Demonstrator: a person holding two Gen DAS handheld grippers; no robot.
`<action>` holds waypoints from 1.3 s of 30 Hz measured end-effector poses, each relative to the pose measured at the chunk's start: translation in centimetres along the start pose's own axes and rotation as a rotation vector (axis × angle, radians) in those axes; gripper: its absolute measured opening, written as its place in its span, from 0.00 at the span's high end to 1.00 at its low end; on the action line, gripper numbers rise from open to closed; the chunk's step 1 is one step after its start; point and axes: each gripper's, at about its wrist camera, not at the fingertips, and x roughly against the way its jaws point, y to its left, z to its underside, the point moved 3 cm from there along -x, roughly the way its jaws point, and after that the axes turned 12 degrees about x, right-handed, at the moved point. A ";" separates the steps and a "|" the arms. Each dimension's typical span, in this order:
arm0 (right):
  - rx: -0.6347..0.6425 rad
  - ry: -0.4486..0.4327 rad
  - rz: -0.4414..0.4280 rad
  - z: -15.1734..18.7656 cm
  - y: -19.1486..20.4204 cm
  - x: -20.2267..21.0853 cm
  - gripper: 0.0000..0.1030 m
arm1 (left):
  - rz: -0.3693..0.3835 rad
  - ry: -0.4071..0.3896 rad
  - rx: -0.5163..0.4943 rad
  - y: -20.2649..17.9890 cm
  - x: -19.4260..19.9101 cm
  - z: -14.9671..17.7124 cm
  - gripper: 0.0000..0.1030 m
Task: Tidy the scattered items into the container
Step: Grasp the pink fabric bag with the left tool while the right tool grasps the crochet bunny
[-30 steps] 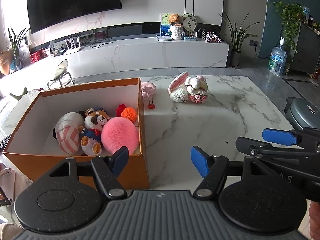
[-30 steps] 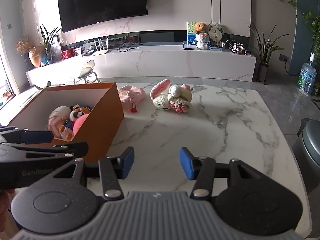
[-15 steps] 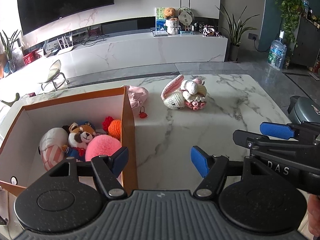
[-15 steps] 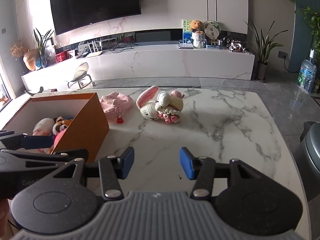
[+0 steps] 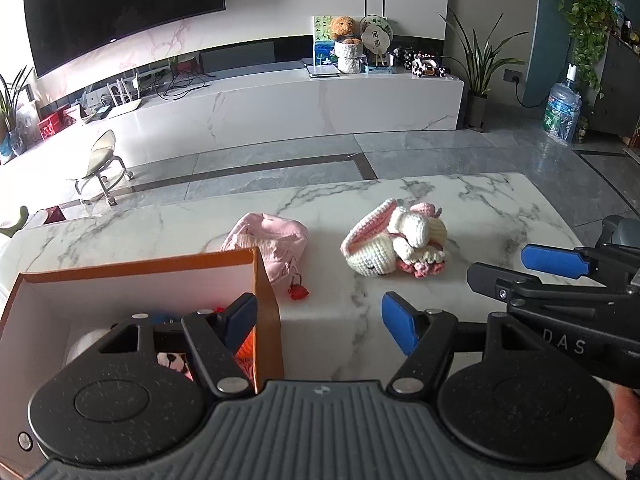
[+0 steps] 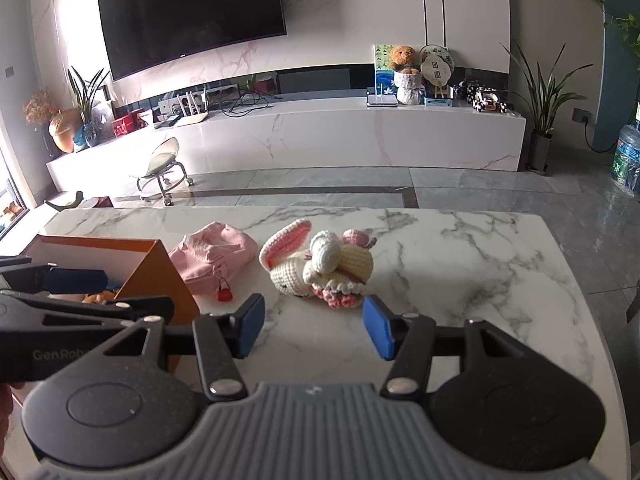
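Both grippers have swung rightward and forward over the last second, so the orange box [image 5: 264, 280] has slid to the lower left of each view and the crocheted bunny [image 6: 320, 266] now sits much closer to centre. From the right wrist camera, the right gripper [image 6: 313, 326] hangs just short of the bunny, its blue pads spread wide with nothing between them; the toy lies on the marble table [image 6: 460, 264] directly ahead of the gap, slightly toward the left pad. A pink pouch [image 6: 214, 256] with a small red charm rests just left of the bunny, beside the box's far corner. The left gripper [image 5: 320, 320] is likewise spread and empty, its left finger over the box's right wall, where plush toys [image 5: 172, 360] show only partly behind the tool. In that view the bunny lies ahead and a little right of the gap, the pouch ahead and left.
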 end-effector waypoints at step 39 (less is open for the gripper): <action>0.066 0.125 -0.011 -2.6 -2.0 -16.5 0.19 | -0.074 0.606 0.025 7.3 -19.9 -8.7 0.11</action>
